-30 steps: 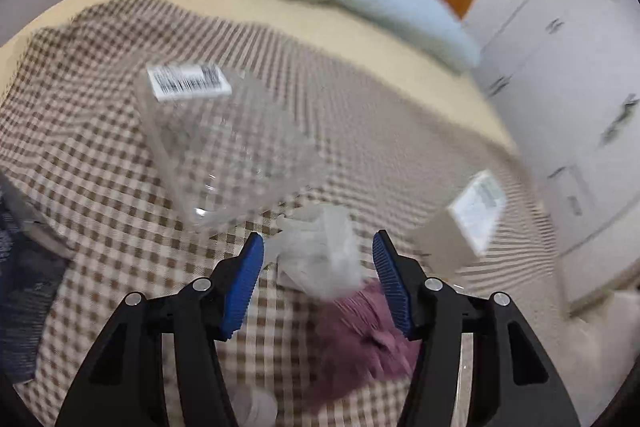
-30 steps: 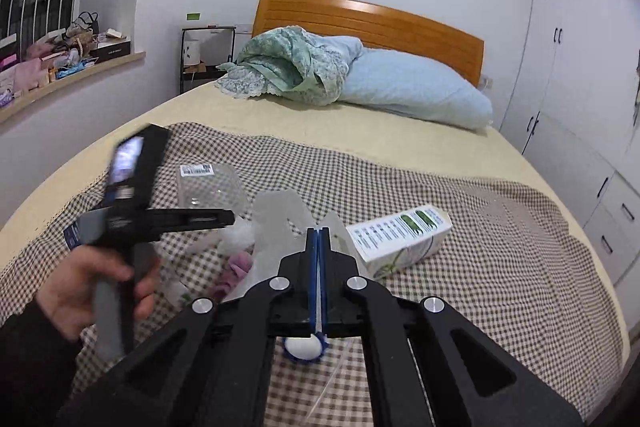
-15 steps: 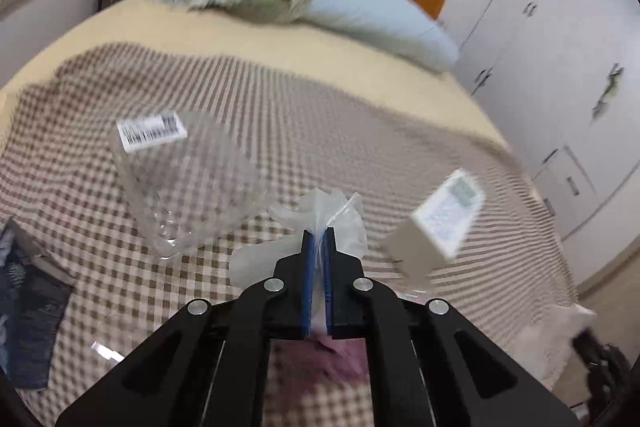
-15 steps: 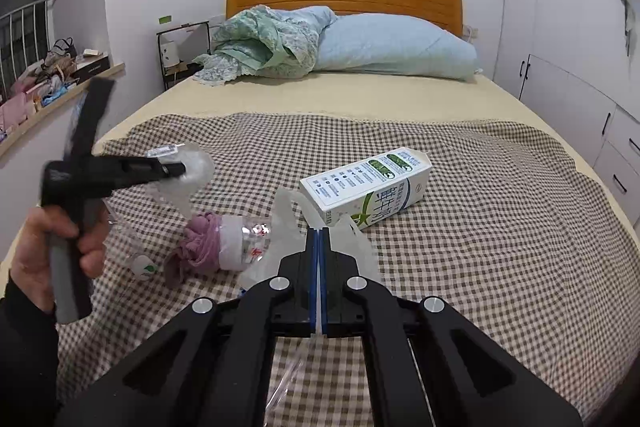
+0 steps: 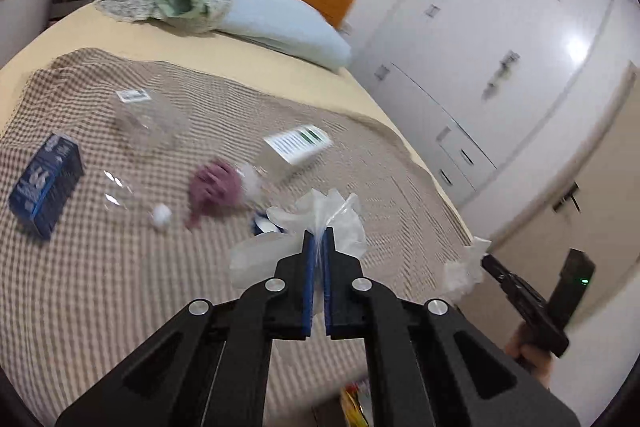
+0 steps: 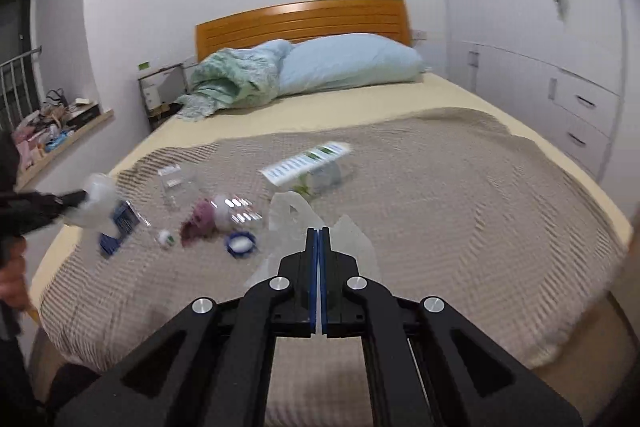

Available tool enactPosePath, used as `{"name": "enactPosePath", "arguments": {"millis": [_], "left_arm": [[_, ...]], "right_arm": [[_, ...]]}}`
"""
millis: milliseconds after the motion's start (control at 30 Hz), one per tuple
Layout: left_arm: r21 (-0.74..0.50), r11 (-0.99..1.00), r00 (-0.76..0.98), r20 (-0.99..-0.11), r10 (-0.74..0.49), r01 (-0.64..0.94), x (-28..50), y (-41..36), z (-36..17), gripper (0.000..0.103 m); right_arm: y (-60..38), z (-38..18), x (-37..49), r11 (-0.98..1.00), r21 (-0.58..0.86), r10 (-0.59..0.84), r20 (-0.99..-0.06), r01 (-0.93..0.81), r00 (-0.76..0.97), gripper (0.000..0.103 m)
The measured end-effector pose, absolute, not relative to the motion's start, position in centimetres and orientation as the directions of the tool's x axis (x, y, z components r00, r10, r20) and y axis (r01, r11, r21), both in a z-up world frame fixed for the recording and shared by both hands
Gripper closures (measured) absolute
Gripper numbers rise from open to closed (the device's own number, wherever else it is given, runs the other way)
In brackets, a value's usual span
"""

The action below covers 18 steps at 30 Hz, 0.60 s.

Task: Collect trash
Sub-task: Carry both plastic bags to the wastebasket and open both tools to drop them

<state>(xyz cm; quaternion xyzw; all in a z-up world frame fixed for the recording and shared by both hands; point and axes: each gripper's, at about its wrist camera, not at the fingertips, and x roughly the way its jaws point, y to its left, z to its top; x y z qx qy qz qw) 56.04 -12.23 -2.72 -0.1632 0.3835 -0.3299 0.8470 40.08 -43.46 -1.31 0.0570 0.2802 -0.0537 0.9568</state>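
Note:
In the left wrist view my left gripper (image 5: pixel 318 231) is shut on a crumpled white plastic wrapper (image 5: pixel 340 213), held above the checked blanket (image 5: pixel 120 287). My right gripper (image 6: pixel 318 231) is shut on a thin clear plastic bag (image 6: pixel 286 211) that hangs around its tips. Each gripper shows in the other's view: the right gripper (image 5: pixel 486 261) at the right edge, the left gripper (image 6: pixel 82 197) at the far left. Left lying on the blanket are a white and green carton (image 6: pixel 308 161), a clear plastic box (image 5: pixel 148 119), a blue box (image 5: pixel 44 183), a purple-wrapped bottle (image 6: pixel 216 215) and a small white ball (image 5: pixel 162 215).
A blue ring lid (image 6: pixel 240 243) lies near the bottle. A blue pillow (image 6: pixel 348 63) and green quilt (image 6: pixel 236 79) sit by the wooden headboard (image 6: pixel 304 19). White wardrobes (image 5: pixel 500 67) stand right of the bed, a cluttered sill (image 6: pixel 52 131) left. Something colourful (image 5: pixel 356 403) shows below the bed's edge.
The left gripper closed on the white wrapper, then lifted it up and back from the blanket. The right gripper, shut on the clear bag throughout, also drew back from the bed.

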Motion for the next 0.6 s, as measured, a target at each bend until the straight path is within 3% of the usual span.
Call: {"name": "enactPosePath", "arguments": {"millis": [267,433,600], "left_arm": [[-0.511,0.648,0.323,-0.585,-0.743,0.565,45.5,-21.6,-4.1,0.102],[-0.439,0.630,0.164,-0.723,-0.671,0.640,39.7,-31.3,-10.1,0.102],[-0.414,0.590,0.017,-0.809,-0.588,0.693,36.8,-38.0,-16.4,0.102]], "right_arm": [[-48.7,-5.9,25.9,0.962,0.092,-0.147,-0.617,0.256,0.773,0.102],[-51.3,-13.7,20.1,0.935,0.134,-0.134,-0.724,0.329,0.677,0.102],[-53.8,-25.4,18.4,0.876,0.215,-0.045,-0.855,0.432,0.516,0.102]]}}
